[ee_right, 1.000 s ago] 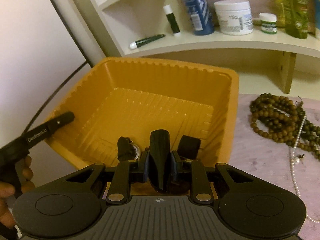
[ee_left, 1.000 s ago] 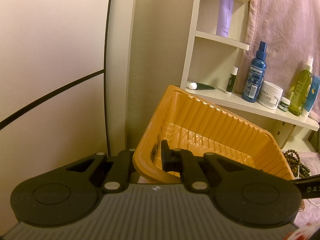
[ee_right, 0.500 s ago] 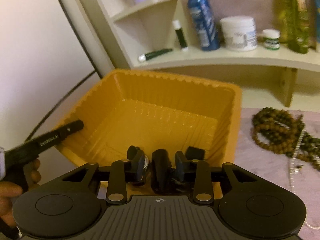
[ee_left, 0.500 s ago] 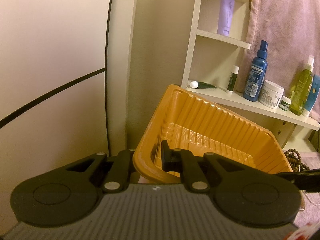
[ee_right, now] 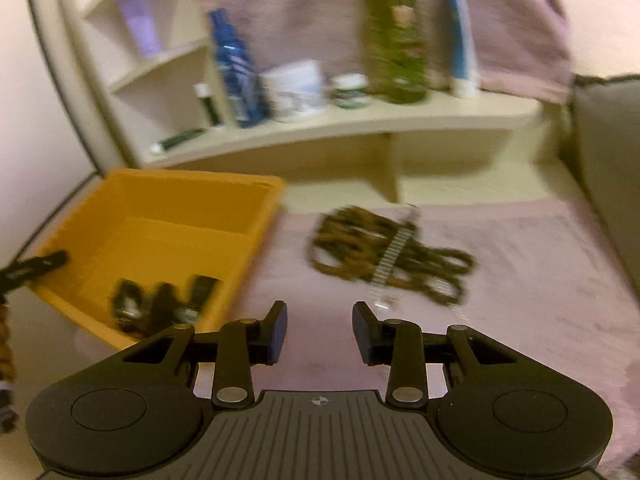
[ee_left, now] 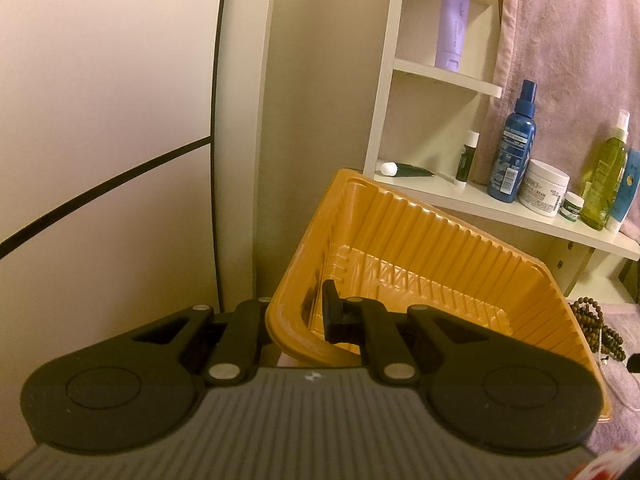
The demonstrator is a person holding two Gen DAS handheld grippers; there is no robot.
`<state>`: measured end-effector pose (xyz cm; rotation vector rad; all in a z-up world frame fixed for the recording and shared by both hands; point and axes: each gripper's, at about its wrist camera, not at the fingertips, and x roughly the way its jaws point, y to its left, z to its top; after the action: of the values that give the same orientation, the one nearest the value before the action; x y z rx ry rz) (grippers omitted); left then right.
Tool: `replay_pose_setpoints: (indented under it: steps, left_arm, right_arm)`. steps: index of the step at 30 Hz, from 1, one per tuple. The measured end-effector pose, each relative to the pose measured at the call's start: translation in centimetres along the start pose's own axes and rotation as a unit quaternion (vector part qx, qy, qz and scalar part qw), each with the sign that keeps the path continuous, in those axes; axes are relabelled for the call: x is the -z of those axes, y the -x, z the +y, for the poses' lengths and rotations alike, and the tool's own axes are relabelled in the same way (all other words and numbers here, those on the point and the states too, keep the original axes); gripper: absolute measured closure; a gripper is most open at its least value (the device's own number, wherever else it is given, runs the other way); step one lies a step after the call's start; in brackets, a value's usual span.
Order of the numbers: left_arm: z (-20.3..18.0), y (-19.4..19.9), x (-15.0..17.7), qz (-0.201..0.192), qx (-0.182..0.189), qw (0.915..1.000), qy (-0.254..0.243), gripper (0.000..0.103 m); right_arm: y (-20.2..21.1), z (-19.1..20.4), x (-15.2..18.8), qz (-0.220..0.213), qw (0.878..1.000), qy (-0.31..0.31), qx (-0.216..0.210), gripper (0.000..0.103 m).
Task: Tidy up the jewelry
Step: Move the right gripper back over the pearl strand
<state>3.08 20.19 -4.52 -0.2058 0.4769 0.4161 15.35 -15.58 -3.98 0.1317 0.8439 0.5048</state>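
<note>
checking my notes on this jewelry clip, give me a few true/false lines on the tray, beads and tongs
1. The left tongs clamp the orange tray's rim. True.
2. The right tongs hold a bracelet. False: they are open, with nothing between them.
3. The brown beads lie inside the tray. False: they lie on the pink cloth beside it.
4. Dark items lie in the tray. True.
5. The blue bottle stands on the cloth. False: it stands on the shelf.
</note>
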Motion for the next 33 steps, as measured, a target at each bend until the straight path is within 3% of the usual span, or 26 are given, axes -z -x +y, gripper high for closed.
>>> replay_pose_setpoints:
  steps: [5,20,33]
  left_arm:
    - [0.0,-0.1,0.0,0.001,-0.001,1.0000,-0.001,0.093]
    - [0.0,0.0,0.0,0.000,-0.001,1.0000,-0.002,0.093]
    - [0.1,0.0,0.0,0.001,-0.003,1.0000,-0.003,0.093]
  right_arm:
    - [-1.1,-2.1,0.4,0.009,1.000,0.008,0.019,0.066]
    - [-4.4,-1.9,-0.2,0.004,0.996,0.081,0.025,0.072]
    - [-4.8,-2.8,-0.1,-0.003,0.997,0.069,0.028,0.081]
